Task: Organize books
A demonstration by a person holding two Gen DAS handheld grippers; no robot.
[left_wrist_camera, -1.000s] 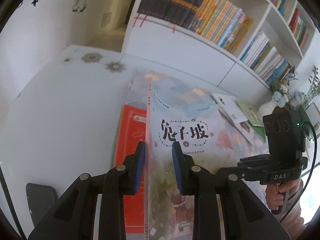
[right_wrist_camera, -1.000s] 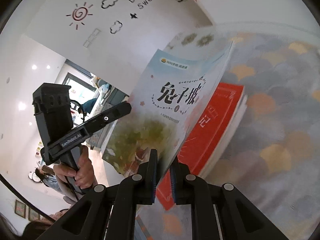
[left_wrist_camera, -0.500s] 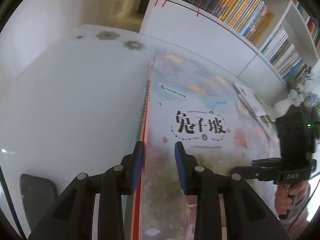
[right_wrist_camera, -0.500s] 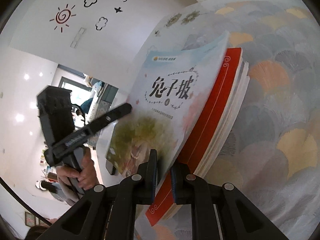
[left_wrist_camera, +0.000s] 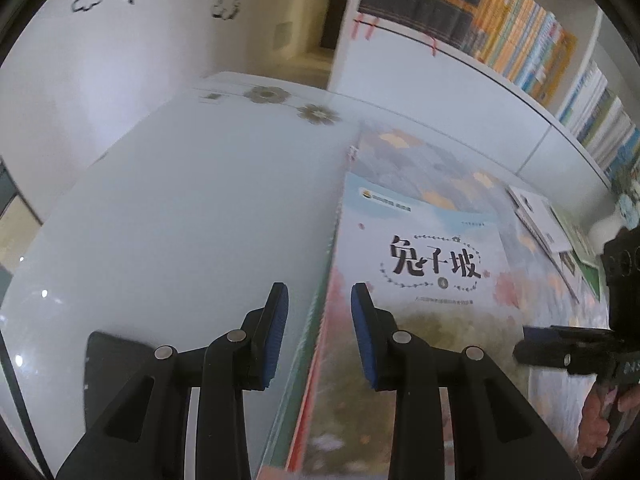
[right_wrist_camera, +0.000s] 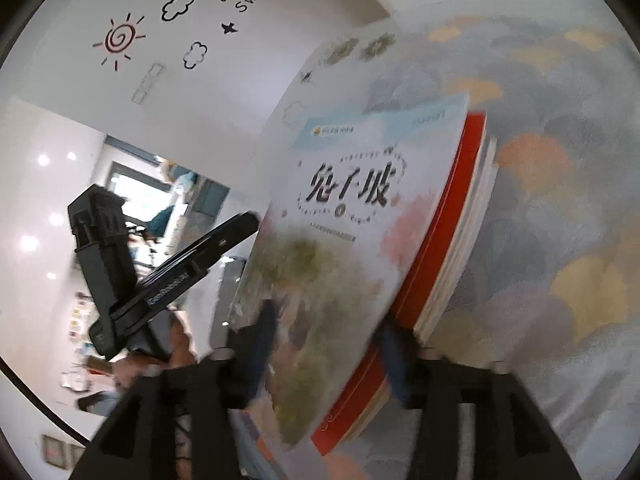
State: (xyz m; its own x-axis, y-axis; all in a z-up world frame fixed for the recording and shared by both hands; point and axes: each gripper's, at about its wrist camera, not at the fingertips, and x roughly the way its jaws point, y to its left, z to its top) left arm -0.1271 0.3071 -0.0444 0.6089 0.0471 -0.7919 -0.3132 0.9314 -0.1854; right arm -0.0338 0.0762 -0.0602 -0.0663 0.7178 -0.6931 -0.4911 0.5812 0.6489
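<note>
Books are being stacked on a patterned mat: the pale-blue paperback with black Chinese title lettering (left_wrist_camera: 420,272) is lying on top of a red-covered book (right_wrist_camera: 444,216), which is sitting on the pastel fan-patterned mat (right_wrist_camera: 560,208) beside the bare white tabletop (left_wrist_camera: 180,220).

The left gripper (left_wrist_camera: 318,332) is hovering at the stack's near left edge, its blue-padded jaws standing a little apart and straddling that edge without pressing; it has been opening slightly and is gripping nothing. The right gripper (right_wrist_camera: 332,356) has just been opening: its blurred jaws are standing wide on either side of the paperback's near corner, apparently no longer pinching it.

To finish this step well, I judge that both grippers should be drawing straight back along the covers, so the pads are not dragging the top paperback out of line with the red one beneath; a light nudge at the edge could square them.

Only the right wrist view is showing the red book's page block and how the covers overlap. Only the left wrist view is showing the white bookshelf of upright volumes (left_wrist_camera: 520,40), loose booklets (left_wrist_camera: 536,220) further along the mat, and a dark flat object (left_wrist_camera: 116,356) on the table.
</note>
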